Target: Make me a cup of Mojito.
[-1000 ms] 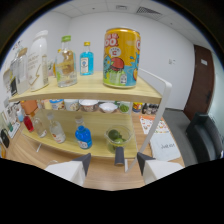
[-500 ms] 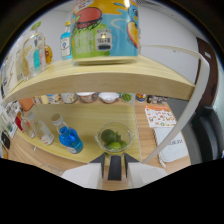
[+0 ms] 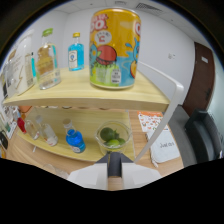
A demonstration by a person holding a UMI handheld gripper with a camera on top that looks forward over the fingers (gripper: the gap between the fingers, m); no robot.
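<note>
A clear glass bowl (image 3: 114, 137) holding green limes stands on the lower wooden shelf (image 3: 60, 147), just ahead of my fingers. My gripper (image 3: 115, 161) is low in front of it, and its white fingers (image 3: 90, 175) are drawn close together. Between the tips stands a narrow dark handle (image 3: 115, 167), touched by a finger on each side. What it belongs to is hidden. On the upper shelf (image 3: 75, 95), above the bowl, stands a big yellow drink can (image 3: 115, 47).
A clear bottle (image 3: 47, 65) and a small blue bottle (image 3: 76, 52) stand left of the can. A blue bottle (image 3: 75, 140) and several small bottles stand left of the bowl. Printed papers (image 3: 152, 122) and a black chair (image 3: 205, 135) are to the right.
The gripper has moved forward and low toward the lime bowl, which now looks much larger. The fingers have drawn in from wide apart to close about the dark handle.
</note>
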